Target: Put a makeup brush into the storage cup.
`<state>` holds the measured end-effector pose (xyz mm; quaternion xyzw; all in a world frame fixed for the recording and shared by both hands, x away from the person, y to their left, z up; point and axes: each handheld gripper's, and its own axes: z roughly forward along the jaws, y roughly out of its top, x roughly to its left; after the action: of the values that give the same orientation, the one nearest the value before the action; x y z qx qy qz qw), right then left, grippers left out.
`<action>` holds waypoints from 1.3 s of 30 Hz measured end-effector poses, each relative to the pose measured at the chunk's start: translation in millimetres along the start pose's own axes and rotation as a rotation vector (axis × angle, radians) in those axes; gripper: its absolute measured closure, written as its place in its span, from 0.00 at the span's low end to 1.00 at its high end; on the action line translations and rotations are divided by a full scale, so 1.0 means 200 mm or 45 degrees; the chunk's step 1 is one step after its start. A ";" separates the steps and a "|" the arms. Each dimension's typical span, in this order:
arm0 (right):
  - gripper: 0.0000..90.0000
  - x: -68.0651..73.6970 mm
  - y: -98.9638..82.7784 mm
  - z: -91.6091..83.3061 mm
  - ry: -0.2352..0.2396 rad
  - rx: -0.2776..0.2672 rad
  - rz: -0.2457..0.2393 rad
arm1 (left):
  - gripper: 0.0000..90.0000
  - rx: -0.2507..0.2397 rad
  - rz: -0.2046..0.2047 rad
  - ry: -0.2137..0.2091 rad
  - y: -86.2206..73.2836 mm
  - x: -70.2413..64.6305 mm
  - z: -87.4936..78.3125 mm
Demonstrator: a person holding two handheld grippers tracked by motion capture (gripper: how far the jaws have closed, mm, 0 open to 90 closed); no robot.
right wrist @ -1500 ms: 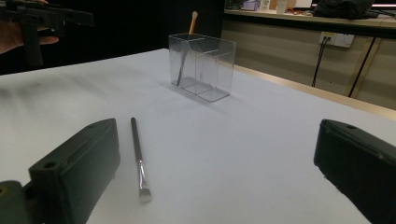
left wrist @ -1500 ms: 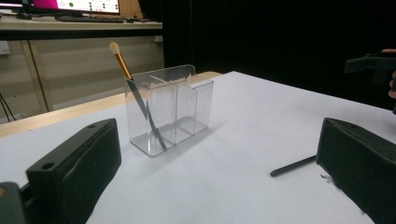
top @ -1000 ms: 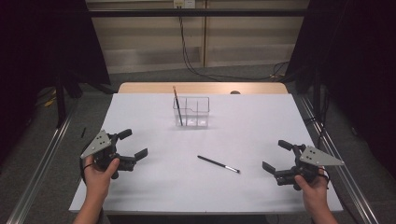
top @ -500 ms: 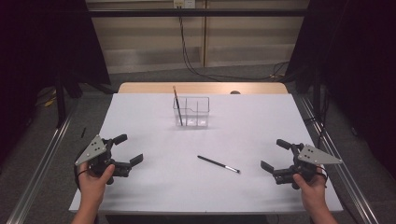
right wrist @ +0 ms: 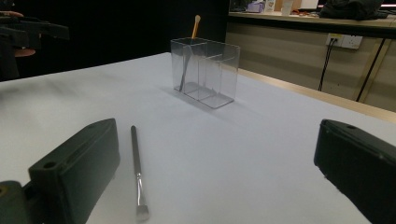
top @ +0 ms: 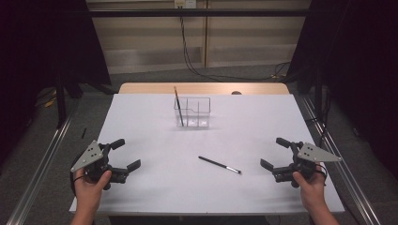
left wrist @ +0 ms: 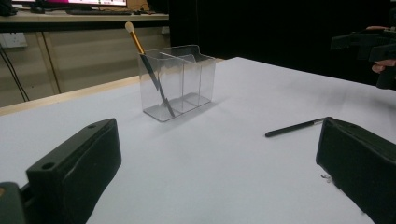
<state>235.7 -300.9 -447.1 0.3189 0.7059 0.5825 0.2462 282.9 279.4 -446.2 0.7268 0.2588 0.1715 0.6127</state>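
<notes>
Left gripper [top: 123, 155]: held in the person's left hand [top: 89, 185] at the near left corner of the table [top: 155, 126]; fingers [left wrist: 74, 170] spread wide, nothing between them, low over the white surface (grey three-cornered plate on top).

Clear organiser [top: 193, 112]: transparent box with several compartments, standing upright toward the far middle of the table, well apart from both grippers. Also seen in the left gripper view [left wrist: 180, 81] and the right gripper view [right wrist: 205, 72].

Gold-handled brush [top: 178, 106]: stands tilted in the leftmost compartment of the organiser as the high view shows it, pale tip up and leaning above the rim (tip clearest in the left gripper view [left wrist: 135, 39]).

Black brush [top: 219, 165]: lies flat on the table, in front of the organiser and between the two grippers, nearer the right one; its silvery end points toward the right gripper. In the right gripper view [right wrist: 137, 170] it lies just beside the inner face of one finger, not touching it.

Right gripper [top: 275, 157]: held in the person's right hand [top: 309, 187] at the near right corner; fingers [right wrist: 359, 161] spread wide, holding nothing.
</notes>
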 end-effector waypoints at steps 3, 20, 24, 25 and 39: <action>0.00 0.00 0.00 0.00 -0.001 0.002 0.001 | 0.00 0.000 0.004 0.001 0.00 0.00 0.00; 0.00 -0.01 0.01 0.02 -0.001 0.007 0.015 | 0.00 -0.007 -0.005 -0.003 0.00 -0.01 0.01; 0.00 0.00 0.04 0.06 0.005 0.008 0.009 | 0.00 -0.008 -0.007 0.002 0.01 -0.01 0.00; 0.00 0.00 0.05 0.07 0.002 0.007 0.009 | 0.00 -0.009 -0.004 0.004 0.01 -0.01 0.00; 0.00 0.03 0.10 0.18 0.082 0.040 -0.005 | 0.00 -0.011 -0.006 -0.003 0.00 -0.03 -0.01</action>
<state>261.5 -269.5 -434.4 0.3026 0.7231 0.5808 0.2196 277.2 277.9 -445.3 0.7238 0.2593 0.1702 0.6164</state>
